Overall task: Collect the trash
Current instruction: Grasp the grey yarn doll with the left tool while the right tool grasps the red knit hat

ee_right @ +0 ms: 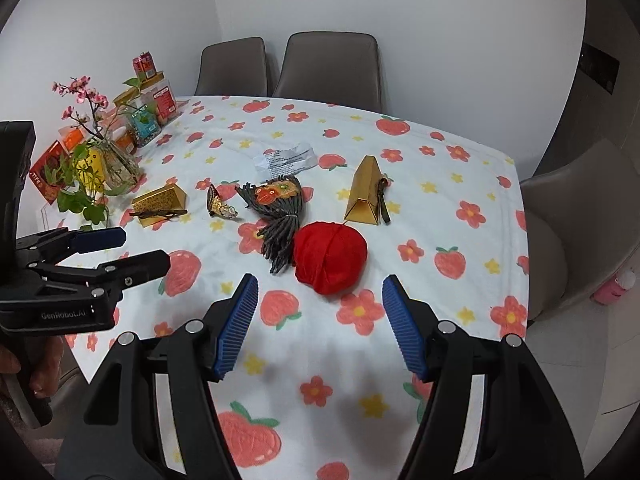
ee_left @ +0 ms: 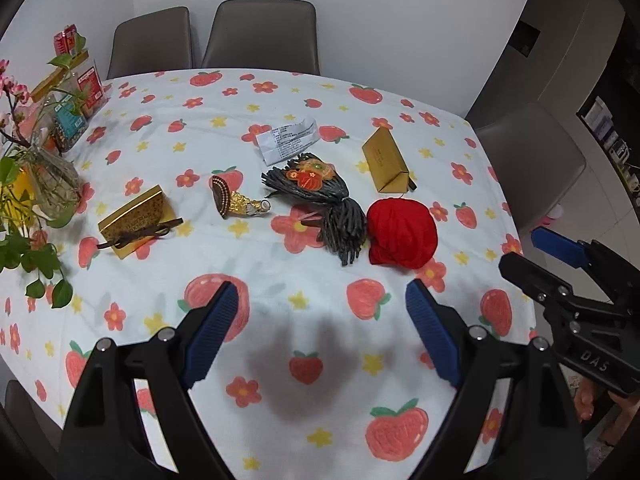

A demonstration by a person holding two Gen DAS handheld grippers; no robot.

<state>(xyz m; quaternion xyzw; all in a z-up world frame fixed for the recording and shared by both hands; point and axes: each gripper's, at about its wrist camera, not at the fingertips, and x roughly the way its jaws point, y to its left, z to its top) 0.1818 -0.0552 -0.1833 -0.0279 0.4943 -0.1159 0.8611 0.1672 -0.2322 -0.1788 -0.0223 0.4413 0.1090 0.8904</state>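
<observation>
Scattered on the strawberry-print tablecloth (ee_left: pixel 280 432) (ee_right: pixel 460 208) lie a red crumpled ball (ee_left: pixel 401 233) (ee_right: pixel 330 257), a dark shredded-paper bundle with an orange sticker (ee_left: pixel 320 192) (ee_right: pixel 280 216), a white paper slip (ee_left: pixel 289 138) (ee_right: pixel 285 160), a gold foil wrapper (ee_left: pixel 240 199) (ee_right: pixel 219 203), and two gold triangular boxes (ee_left: pixel 136 222) (ee_left: pixel 386 165) (ee_right: pixel 160 202) (ee_right: pixel 365 197). My left gripper (ee_left: pixel 322 334) hovers open over the near cloth, empty. My right gripper (ee_right: pixel 318 322) is also open and empty, just short of the red ball.
A glass vase with plants and pink blossoms (ee_left: pixel 40 184) (ee_right: pixel 100 160) and snack jars (ee_left: pixel 80 92) (ee_right: pixel 156 104) crowd the left side. Grey chairs (ee_left: pixel 260 32) (ee_right: pixel 328 64) stand at the far edge, another (ee_left: pixel 532 160) (ee_right: pixel 580 208) at the right. A hand (ee_right: pixel 24 364) holds the other gripper's handle.
</observation>
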